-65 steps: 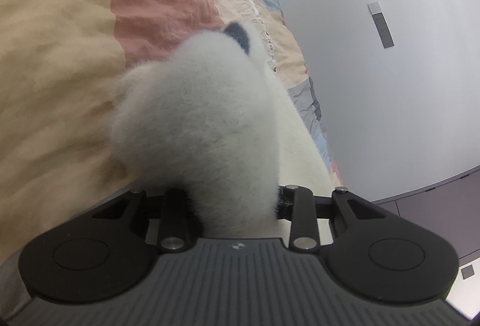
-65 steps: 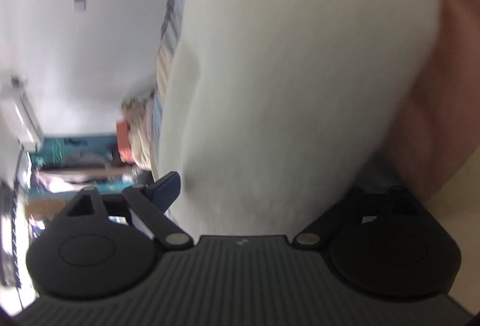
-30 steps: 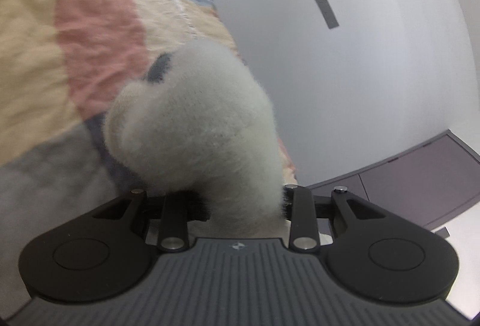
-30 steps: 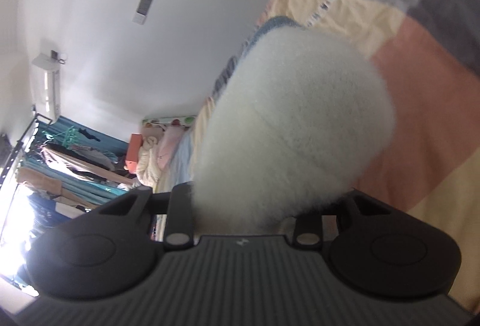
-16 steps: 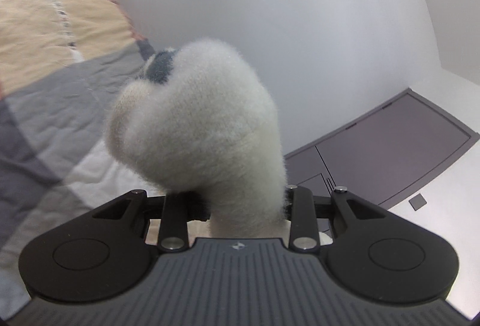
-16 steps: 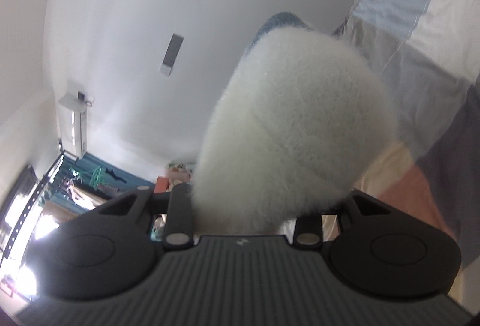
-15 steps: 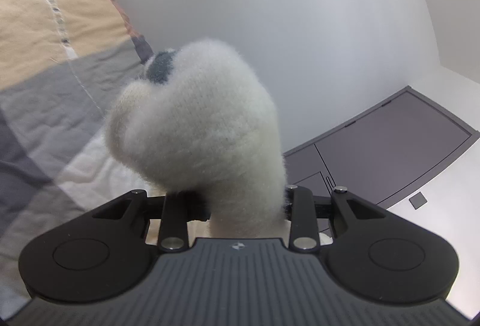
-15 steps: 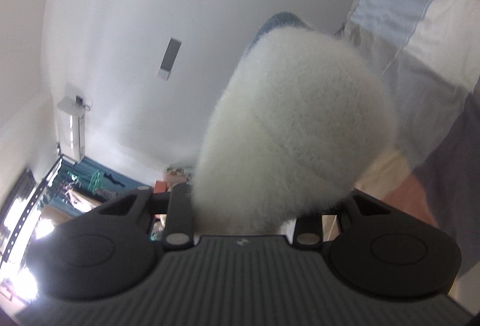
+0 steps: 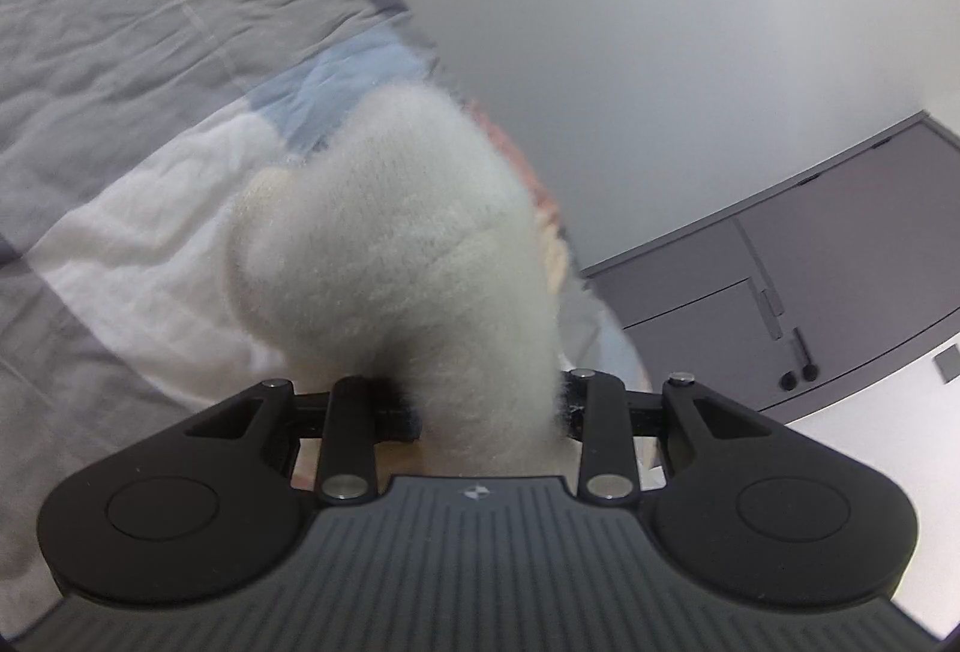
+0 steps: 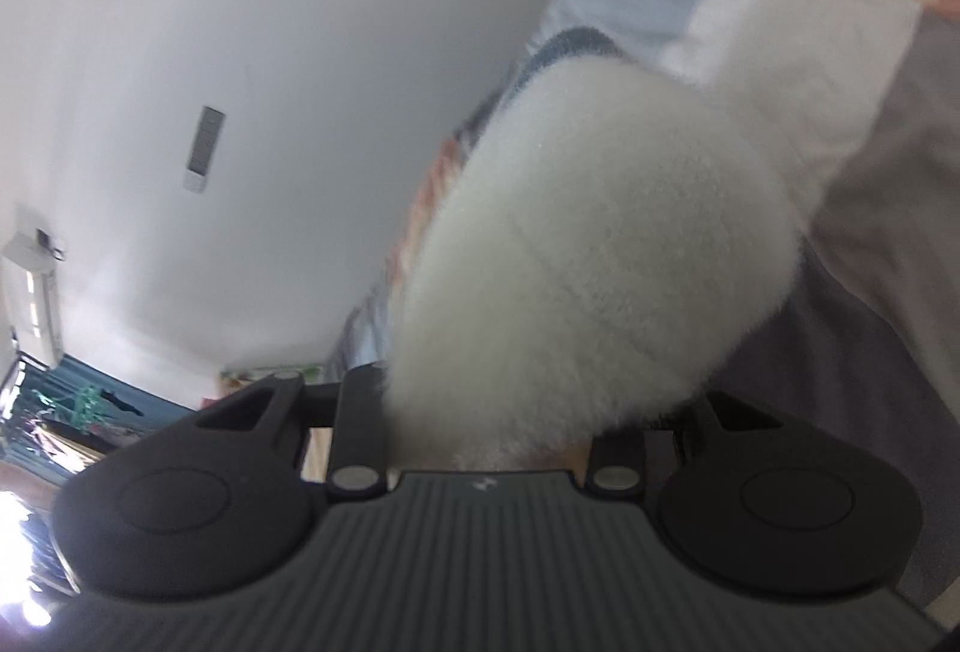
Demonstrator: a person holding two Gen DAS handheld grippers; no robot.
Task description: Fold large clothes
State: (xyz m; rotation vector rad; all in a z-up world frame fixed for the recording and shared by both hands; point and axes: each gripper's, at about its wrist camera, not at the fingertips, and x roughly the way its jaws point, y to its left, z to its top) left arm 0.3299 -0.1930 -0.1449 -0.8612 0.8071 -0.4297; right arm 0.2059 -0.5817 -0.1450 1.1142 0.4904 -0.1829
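Observation:
A fluffy white garment (image 9: 396,256) bulges up out of my left gripper (image 9: 480,406), which is shut on a bunched fold of it; the fingertips are buried in the fleece. In the right wrist view the same white fleece garment (image 10: 588,280) fills the middle, with a blue-grey trim at its top edge. My right gripper (image 10: 510,424) is shut on it too, fingers hidden under the pile. Both bunches hang just above a patchwork quilt (image 9: 138,70) on a bed.
The quilt (image 10: 870,208) has grey, white, pale blue and beige patches. A white wall (image 9: 690,52) runs along the bed's far edge, with grey cabinets (image 9: 840,280) at the right. The right wrist view shows a wall-mounted air conditioner (image 10: 30,292) and a clothes rack far left.
Both grippers swept along the bed with the fleece still gripped: the pink and beige patches slid out of view, and grey, white and blue patches near the quilt's end came in. The grips look unchanged.

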